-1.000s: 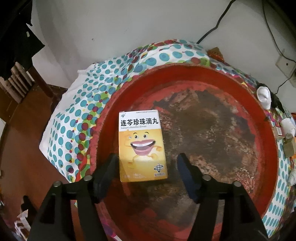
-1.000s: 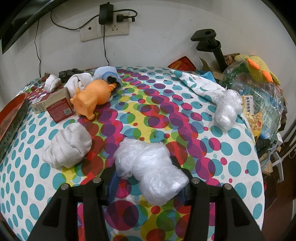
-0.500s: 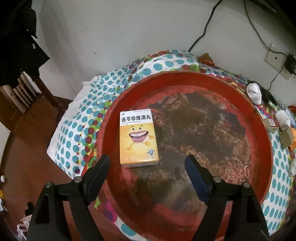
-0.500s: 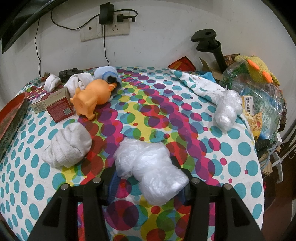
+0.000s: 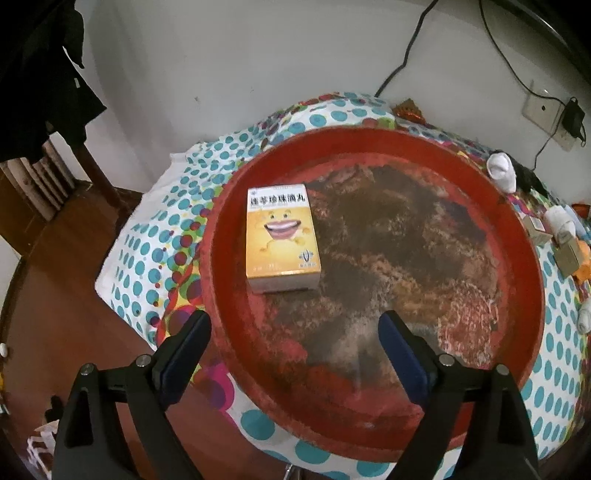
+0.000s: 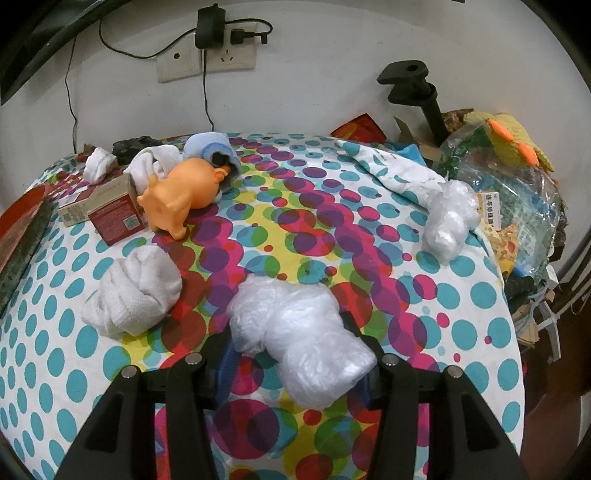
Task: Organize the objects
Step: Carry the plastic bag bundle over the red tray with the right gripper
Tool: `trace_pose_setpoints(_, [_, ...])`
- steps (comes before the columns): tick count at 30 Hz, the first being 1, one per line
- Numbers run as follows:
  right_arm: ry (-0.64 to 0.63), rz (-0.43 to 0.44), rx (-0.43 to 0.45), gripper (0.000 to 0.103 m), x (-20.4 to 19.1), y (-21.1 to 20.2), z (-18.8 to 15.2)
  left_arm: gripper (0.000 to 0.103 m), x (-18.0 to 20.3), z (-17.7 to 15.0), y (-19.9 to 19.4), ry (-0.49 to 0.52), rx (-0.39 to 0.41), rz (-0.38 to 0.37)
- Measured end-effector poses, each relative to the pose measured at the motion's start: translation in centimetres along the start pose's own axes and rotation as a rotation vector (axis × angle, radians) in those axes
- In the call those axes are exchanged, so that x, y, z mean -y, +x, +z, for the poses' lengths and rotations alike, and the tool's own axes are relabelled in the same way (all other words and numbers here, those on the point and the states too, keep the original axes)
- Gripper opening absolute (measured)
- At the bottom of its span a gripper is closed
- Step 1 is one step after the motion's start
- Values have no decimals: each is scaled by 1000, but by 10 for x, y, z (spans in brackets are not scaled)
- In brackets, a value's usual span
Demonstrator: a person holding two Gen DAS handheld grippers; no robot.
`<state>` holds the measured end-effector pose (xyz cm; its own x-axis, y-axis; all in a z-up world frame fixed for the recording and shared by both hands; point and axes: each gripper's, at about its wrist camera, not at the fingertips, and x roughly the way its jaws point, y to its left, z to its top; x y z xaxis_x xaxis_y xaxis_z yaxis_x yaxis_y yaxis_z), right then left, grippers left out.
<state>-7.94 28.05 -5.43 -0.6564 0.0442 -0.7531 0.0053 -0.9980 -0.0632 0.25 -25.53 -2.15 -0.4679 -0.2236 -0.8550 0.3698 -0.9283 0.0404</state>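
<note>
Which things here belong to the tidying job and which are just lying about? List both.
Job: yellow box in red tray; plastic bag in right gripper; rolled sock; orange toy.
Lying about: charger, wall socket, black stand.

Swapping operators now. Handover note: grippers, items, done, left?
Left gripper: open, empty, above the near part of the red tray.
Right gripper: shut on a plastic bag, low over the table.
Done: yellow box lies flat in the tray.
Left: held bag, second bag, white sock, orange pig, red box all outside the tray.
</note>
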Motion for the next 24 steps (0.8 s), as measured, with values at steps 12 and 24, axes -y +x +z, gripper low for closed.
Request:
trace_pose_setpoints(12, [16,-39,-2,47,-13,-21,4,95,2,-3,-8,-4,12,-43])
trace_pose_setpoints(24, [-91,80,62,48,-83,-70,33,96,-4,-2,-13,-28,6,-58])
